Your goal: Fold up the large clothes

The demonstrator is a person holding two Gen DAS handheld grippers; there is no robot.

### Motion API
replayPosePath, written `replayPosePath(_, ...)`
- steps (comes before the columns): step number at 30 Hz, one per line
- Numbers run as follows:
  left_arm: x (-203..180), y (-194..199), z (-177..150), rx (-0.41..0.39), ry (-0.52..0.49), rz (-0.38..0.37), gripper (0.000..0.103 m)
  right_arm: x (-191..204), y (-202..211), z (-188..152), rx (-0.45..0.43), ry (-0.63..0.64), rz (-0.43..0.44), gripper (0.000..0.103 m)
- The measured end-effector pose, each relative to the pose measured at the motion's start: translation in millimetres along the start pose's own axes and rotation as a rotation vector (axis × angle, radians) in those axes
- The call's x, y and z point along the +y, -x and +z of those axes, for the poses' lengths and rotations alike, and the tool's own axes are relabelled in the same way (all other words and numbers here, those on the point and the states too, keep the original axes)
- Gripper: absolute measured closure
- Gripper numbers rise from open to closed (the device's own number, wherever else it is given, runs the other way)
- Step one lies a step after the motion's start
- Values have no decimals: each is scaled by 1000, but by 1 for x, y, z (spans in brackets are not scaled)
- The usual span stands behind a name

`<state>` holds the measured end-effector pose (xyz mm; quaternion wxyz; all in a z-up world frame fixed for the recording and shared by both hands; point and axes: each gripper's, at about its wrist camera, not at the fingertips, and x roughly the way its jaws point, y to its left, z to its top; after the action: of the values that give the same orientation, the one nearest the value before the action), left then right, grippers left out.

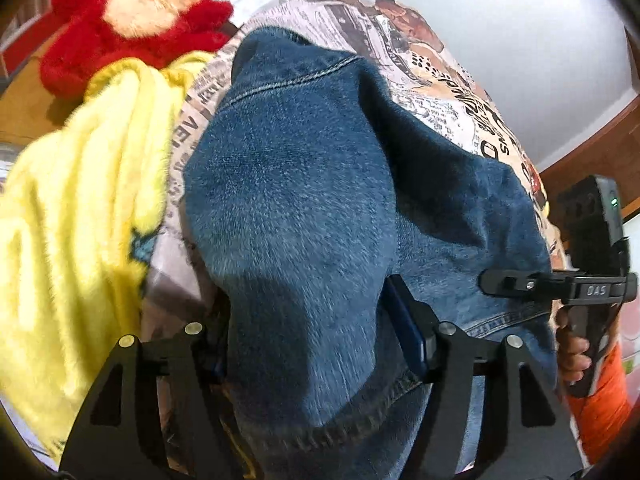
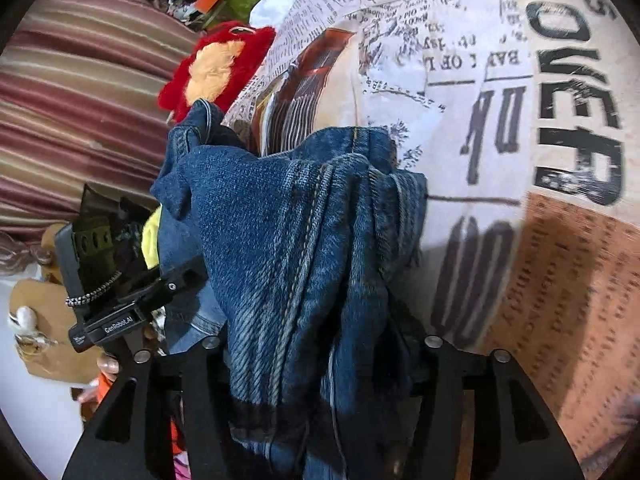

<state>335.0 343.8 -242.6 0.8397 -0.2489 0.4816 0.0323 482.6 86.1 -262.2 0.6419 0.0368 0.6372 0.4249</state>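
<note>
Coarse blue denim garment (image 1: 304, 184), fuzzy yellow fleece (image 1: 76, 208), printed cloth cover (image 2: 520, 120), matt black plastic tongs (image 1: 316, 344).

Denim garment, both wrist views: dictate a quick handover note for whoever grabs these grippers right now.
Left gripper: shut on the denim garment, with cloth bunched between its fingers.
Right gripper: shut on the same denim, gripping a gathered, seamed part.
The denim hangs bunched between both grippers above the newspaper-print cloth. A yellow fleece and a red plush toy lie to the left.
Done: garment picked up by both grippers.
Left: no neat fold shows yet; likely spread it flat, then fold.
</note>
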Motion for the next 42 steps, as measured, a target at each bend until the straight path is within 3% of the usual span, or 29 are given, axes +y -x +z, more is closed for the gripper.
replayPosePath(7, -26, 37, -17, -102, -155, 208, 38, 37, 47, -24, -98, 184, -221, 49)
replayPosePath(11, -42, 61, -35, -160, -211, 226, 38, 65, 69, -46, -194, 298, -342, 49)
replayPosePath(16, -54, 68, -59, -170, -180, 177, 38, 94, 64, -76, -191, 411, -311, 49)
replayPosePath(19, -59, 62, -74, -150, -169, 185, 38, 98, 44, -89, -162, 442, -347, 49)
replayPosePath(22, -57, 54, -88, -121, -154, 216, 38, 83, 30, -94, -139, 415, -389, 49)
replayPosePath(28, -45, 55, -120, -98, -111, 242, 37, 49, 49, -106, -144, 291, -270, 45)
replayPosePath(33, -41, 66, -140, -81, -86, 290, 37, 52, 66, -131, -191, 318, -386, 44)
replayPosePath(37, -47, 95, -144, -145, -59, 281, 37, 64, 92, -151, -250, 328, -437, 44)
replayPosePath(42, -78, 158, -137, -322, -64, 247, 37, 102, 140, -174, -405, 381, -403, 44)
